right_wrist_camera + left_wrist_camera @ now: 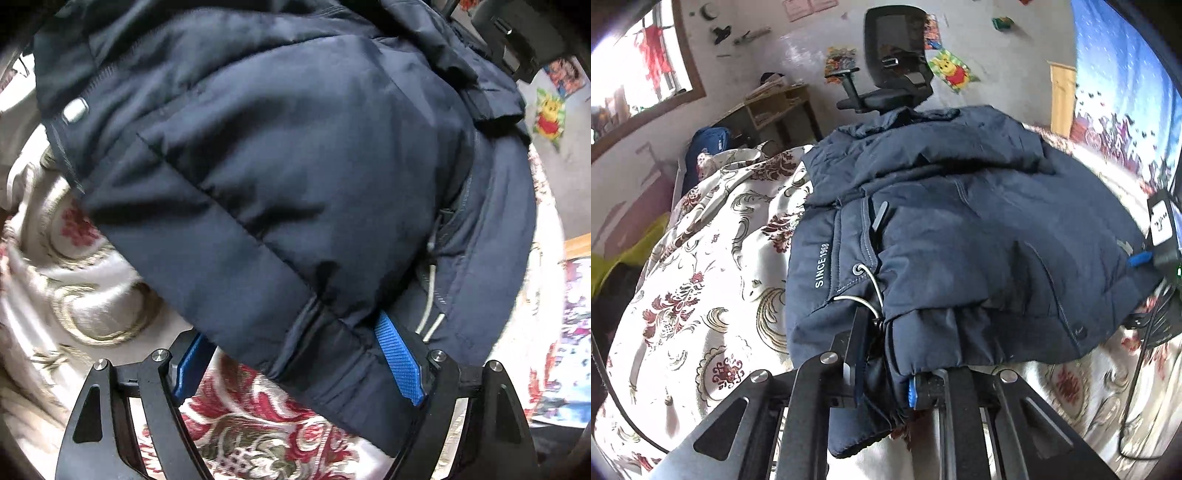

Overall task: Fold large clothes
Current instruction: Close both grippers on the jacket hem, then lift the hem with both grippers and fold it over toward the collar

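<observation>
A dark navy padded jacket (960, 229) lies folded in a thick bundle on the floral bedspread (701, 288). It bears the words "SINCE 1998" and a white drawstring. My left gripper (886, 376) is shut on the jacket's near hem. In the right wrist view the jacket (280, 177) fills most of the frame. My right gripper (295, 354) has its blue pads (400, 363) wide apart, with the jacket's lower edge lying between them. The right gripper's body also shows at the far right of the left wrist view (1160, 236).
A black office chair (890, 59) stands behind the bed. A wooden shelf (775, 107) and a blue bag (709, 144) are at the back left. A window (639, 62) is at the upper left. A Winnie the Pooh sticker (955, 72) is on the wall.
</observation>
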Demonstrator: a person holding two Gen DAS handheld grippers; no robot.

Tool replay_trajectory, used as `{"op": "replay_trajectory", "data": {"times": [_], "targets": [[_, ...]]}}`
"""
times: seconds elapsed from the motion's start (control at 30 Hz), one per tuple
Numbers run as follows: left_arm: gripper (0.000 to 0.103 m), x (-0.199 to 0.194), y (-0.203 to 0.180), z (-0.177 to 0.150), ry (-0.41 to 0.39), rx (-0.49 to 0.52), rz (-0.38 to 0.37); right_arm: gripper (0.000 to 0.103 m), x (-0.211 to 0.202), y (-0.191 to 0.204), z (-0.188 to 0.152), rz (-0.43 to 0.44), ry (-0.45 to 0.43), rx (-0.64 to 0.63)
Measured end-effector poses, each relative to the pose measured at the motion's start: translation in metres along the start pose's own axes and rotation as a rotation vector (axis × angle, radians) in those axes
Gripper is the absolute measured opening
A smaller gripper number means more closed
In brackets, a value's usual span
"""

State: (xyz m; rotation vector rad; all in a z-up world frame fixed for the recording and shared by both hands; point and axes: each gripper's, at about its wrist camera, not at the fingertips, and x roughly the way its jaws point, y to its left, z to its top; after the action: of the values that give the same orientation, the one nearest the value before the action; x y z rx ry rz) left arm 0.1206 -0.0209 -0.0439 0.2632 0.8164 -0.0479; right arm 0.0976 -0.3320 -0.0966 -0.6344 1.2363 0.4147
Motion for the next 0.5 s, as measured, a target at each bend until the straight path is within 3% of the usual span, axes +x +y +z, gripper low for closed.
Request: {"op": "replay_trajectory", "data": {"times": [0.07, 0.27, 0.37, 0.5], "targets": [[0.015, -0.003, 0.002, 0.005, -0.013, -0.021, -0.003, 0.048, -0.006, -0.003, 0.001, -0.020, -0.040, 0.010], [0.012, -0.019, 0.004, 0.011, -0.074, -0.047, 0.015, 0.018, -0.037, -0.015, -0.004, -0.067, -0.184, 0.080], [0.012, -0.027, 0.009, 0.010, -0.091, -0.078, 0.024, 0.009, -0.060, -0.020, -0.009, -0.118, -0.282, 0.124], [0.011, -0.045, 0.020, 0.008, -0.131, -0.112, 0.030, 0.007, -0.096, -0.024, -0.021, -0.148, -0.413, 0.209]]}}
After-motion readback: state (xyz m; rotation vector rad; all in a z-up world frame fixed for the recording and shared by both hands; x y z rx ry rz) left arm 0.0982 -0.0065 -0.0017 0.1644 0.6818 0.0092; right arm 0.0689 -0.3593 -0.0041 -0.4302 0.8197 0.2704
